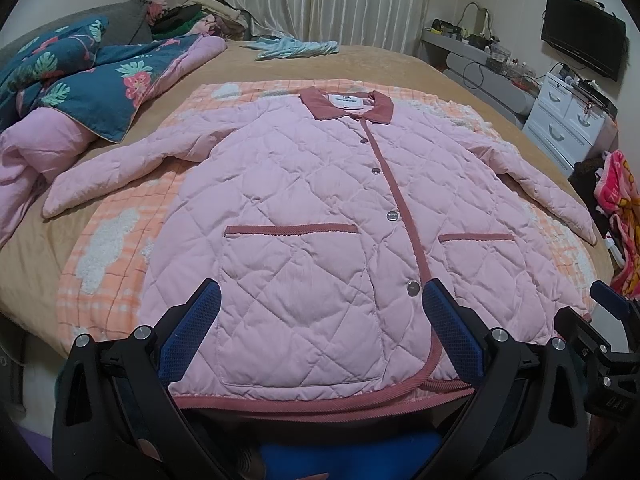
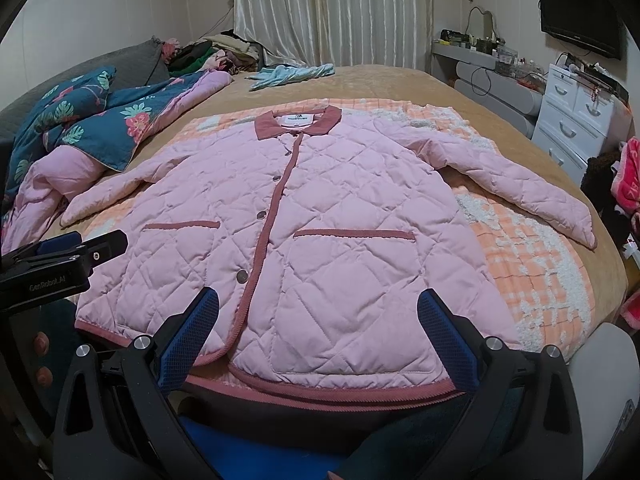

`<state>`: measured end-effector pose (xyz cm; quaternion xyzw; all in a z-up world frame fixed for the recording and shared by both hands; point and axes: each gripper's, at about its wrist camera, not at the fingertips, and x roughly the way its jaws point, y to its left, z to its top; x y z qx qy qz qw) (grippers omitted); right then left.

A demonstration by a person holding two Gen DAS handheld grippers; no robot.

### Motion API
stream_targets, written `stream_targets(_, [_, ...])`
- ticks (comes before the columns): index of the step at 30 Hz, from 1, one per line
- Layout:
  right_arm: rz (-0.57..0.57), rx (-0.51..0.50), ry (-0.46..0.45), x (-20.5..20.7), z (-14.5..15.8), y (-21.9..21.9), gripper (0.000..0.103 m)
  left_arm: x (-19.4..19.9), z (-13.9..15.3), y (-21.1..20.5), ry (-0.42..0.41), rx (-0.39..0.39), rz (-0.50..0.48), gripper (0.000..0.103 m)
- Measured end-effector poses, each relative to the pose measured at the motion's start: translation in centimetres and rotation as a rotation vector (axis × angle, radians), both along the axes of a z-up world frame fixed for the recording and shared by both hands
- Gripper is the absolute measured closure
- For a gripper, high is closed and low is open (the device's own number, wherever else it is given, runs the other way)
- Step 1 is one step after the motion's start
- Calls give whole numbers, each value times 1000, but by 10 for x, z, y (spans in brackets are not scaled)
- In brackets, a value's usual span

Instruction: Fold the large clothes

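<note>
A pink quilted jacket (image 1: 304, 208) (image 2: 320, 216) with a dusty-rose collar, trim and two pockets lies flat, front up and buttoned, on an orange checked blanket (image 1: 108, 264) (image 2: 532, 264). Both sleeves spread outward. My left gripper (image 1: 320, 304) hovers open above the hem, its blue pads (image 1: 192, 332) to either side of the left pocket, holding nothing. My right gripper (image 2: 318, 308) is likewise open over the right pocket near the hem. The right gripper's tip (image 1: 612, 304) shows at the left wrist view's right edge; the left gripper's body (image 2: 60, 260) shows at the right wrist view's left edge.
The blanket lies on a tan bedspread (image 1: 360, 60). A blue floral quilt (image 1: 80, 80) and pink bedding are bunched at the left. A light blue garment (image 1: 292, 48) lies at the far side. White drawers (image 1: 568, 120) and a wall TV (image 1: 580, 36) stand to the right.
</note>
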<state>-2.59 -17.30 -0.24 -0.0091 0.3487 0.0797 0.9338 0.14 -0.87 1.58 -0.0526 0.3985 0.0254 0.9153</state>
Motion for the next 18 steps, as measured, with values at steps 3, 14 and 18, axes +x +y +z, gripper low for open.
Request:
stream_targets(3, [1, 1, 0, -1, 0, 1, 4, -1, -1, 1, -1, 1, 0, 8])
stream_targets(14, [0, 3, 2, 0, 0, 1, 4, -2, -1, 3, -4, 0, -1, 8])
stream_targets(18, [0, 4, 3, 0, 0, 0, 4, -3, 0, 4, -4, 0, -1, 8])
